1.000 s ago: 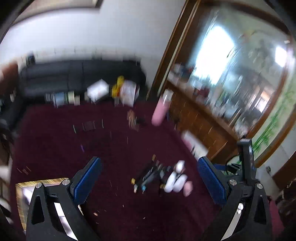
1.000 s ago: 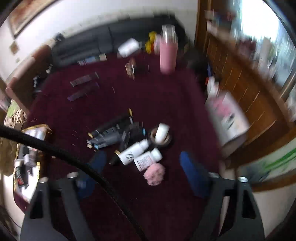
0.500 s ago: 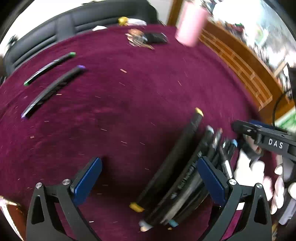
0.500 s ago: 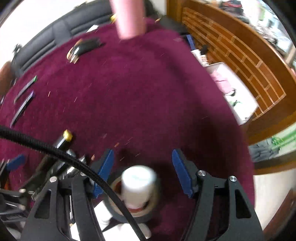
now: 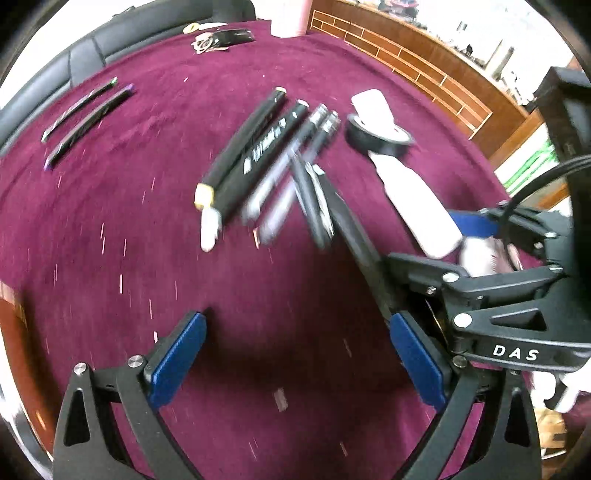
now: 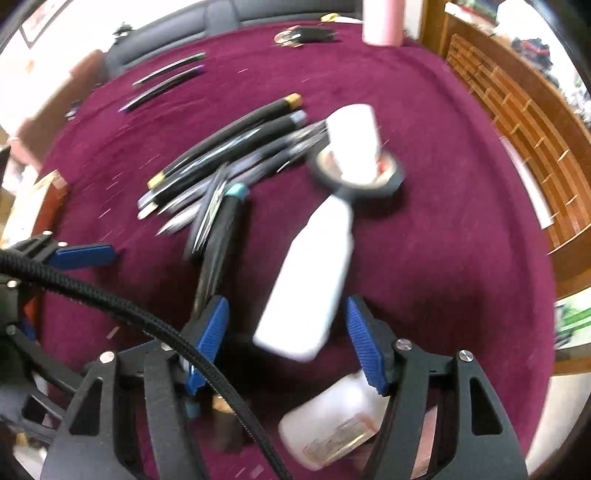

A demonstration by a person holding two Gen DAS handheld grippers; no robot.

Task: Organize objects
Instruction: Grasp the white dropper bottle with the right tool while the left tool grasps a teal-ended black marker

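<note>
Claws first. The right claw is spread apart, with a blue finger on each side of the white bottle. The bottle lies on its side on the red cloth, and its wide bottom end sits between the two fingers. I cannot tell if a finger touches it yet, because the picture is smeared. So the right claw holds nothing for now.

The left claw is spread apart too. Only bare red cloth lies between its fingers. It holds nothing.

Just past the thin end of the bottle is a black tape ring, and a white cup stands inside the ring. To the left of the bottle lies a heap of black pens, side by side and partly crossed. One dark pen with a teal cap runs from the heap down toward the right claw's left finger. A second small white bottle lies under the right claw. Far off are two thin pens, a key bunch and a pink tumbler.

I think the step now is getting the white bottle. Next, the right claw should squeeze the bottle's fat part, softly, so it does not roll or slip out. It should also keep clear of the teal pen. Then it can lift the bottle away.
</note>
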